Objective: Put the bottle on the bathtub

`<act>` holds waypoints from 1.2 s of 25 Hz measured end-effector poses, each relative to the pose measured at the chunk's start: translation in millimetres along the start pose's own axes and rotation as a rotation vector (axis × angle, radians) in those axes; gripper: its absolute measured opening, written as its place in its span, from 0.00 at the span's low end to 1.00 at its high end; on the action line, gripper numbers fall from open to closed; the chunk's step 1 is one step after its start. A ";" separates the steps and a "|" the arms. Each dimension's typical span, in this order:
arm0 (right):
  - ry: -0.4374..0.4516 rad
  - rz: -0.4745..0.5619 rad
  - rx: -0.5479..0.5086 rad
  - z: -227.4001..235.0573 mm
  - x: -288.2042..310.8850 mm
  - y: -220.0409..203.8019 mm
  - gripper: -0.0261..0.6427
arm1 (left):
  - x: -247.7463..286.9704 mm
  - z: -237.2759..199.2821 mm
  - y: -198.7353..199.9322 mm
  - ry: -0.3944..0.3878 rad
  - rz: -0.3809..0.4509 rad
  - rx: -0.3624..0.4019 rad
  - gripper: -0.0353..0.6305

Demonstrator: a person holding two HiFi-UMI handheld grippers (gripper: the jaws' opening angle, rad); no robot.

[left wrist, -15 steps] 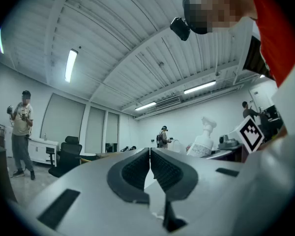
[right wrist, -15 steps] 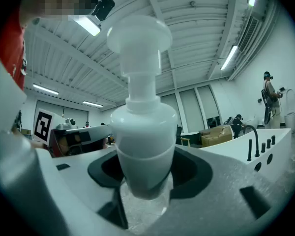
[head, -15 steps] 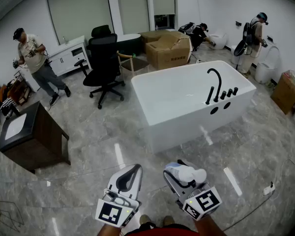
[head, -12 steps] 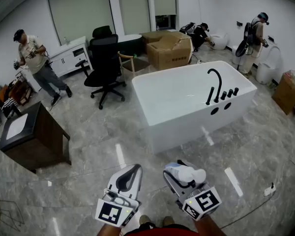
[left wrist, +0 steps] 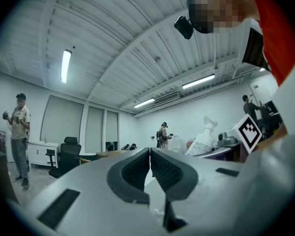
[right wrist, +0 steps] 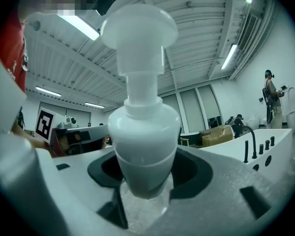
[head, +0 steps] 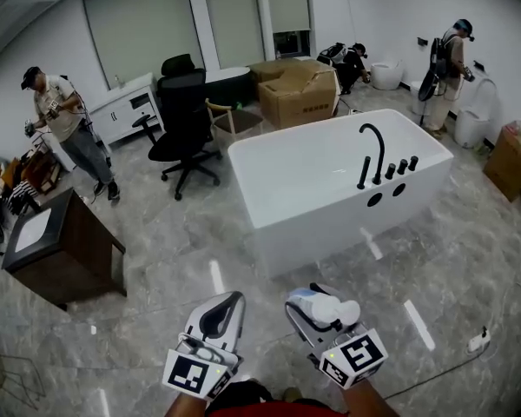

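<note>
Item 1. Right gripper [head: 311, 309]: jaws are clamping a white pump bottle [head: 332, 309] by its body, pump head projecting beyond the jaw tips (the right gripper view is showing this head-on). The bottle is hanging low over the floor, well short of the bathtub.

Item 2. Left gripper [head: 229, 302]: jaws are pressing together with nothing between them, just beside the right gripper.

Item 3. White bathtub [head: 326, 226]: standing ahead of both grippers, its near corner pointing toward them, its flat rim running right toward a black faucet [head: 371, 151].

Item 4. Grey marble floor [head: 165, 233]: lying open between grippers and tub, and opening wider to the left.

Item 5. Bordering objects: a dark wooden cabinet [head: 69, 259] is closing the left side; a black office chair [head: 184, 111] and a cardboard box [head: 300, 89] are standing behind the tub; a second box [head: 512, 159] is sitting at far right.

Item 6. Persons: one is standing at left [head: 62, 124], another at far right [head: 445, 55].

Item 7. Changes: the tub and faucet are sitting slightly further left in the head view than half a second before; the left person has shifted leftward; both grippers are keeping their grip states.
</note>
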State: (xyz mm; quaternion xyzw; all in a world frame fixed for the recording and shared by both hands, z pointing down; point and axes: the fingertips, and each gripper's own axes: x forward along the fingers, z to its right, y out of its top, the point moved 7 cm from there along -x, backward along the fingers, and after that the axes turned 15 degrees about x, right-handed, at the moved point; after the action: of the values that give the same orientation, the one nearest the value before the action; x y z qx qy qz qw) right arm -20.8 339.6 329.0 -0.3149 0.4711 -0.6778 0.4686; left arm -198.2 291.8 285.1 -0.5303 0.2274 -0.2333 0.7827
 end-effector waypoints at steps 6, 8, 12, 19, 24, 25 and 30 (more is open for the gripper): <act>-0.021 -0.012 -0.015 35.2 7.1 7.2 0.41 | 33.6 5.2 -11.3 -0.022 -0.012 -0.015 0.07; -0.031 -0.027 -0.023 50.5 17.8 7.7 0.41 | 49.3 1.9 -19.4 -0.026 -0.005 -0.020 0.07; -0.041 -0.070 -0.041 81.2 53.4 9.0 0.41 | 85.2 -18.7 -44.9 -0.006 -0.001 -0.043 0.07; -0.052 -0.154 -0.079 152.4 146.2 23.7 0.41 | 174.0 -79.7 -98.1 0.038 -0.009 -0.083 0.07; -0.060 -0.190 -0.089 200.5 215.3 32.5 0.41 | 235.2 -124.9 -123.1 0.026 -0.018 -0.069 0.07; -0.059 -0.198 -0.096 208.9 227.8 32.6 0.41 | 245.6 -132.5 -127.7 0.026 -0.016 -0.061 0.07; -0.049 -0.275 -0.148 253.4 278.1 22.1 0.41 | 289.1 -155.6 -159.2 0.052 -0.055 -0.066 0.07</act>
State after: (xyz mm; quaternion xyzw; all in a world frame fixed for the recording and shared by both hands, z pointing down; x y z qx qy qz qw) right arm 105.8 -9.1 395.0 -0.4264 0.4607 -0.6911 0.3581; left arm -84.1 -48.5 350.7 -0.5556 0.2406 -0.2607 0.7520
